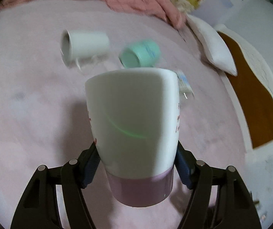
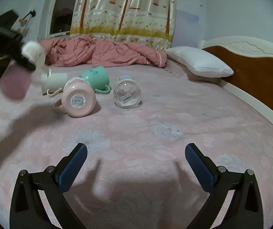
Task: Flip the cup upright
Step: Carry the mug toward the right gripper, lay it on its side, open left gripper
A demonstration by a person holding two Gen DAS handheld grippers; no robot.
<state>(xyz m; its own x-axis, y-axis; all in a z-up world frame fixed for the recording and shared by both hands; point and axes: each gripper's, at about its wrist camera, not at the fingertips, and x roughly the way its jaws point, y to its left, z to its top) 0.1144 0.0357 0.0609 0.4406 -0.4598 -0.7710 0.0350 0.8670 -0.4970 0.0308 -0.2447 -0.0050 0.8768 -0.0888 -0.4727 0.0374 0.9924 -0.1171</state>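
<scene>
Two smooth pads on a slick tapered cup (image 1: pixel 134 126) is sketchy: left gripper (image 1: pixel 136 164) pinches it near the pink base above the bed (image 1: pixel 31 124), right gripper (image 2: pixel 136 169) spread empty, so it might slip mid-flip.

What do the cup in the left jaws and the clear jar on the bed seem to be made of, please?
Held cup: probably glazed ceramic, as it looks opaque white with a smooth, faintly reflective wall and a mauve band. Jar: likely glass, being see-through with a bright glint, though clear plastic is possible.
</scene>
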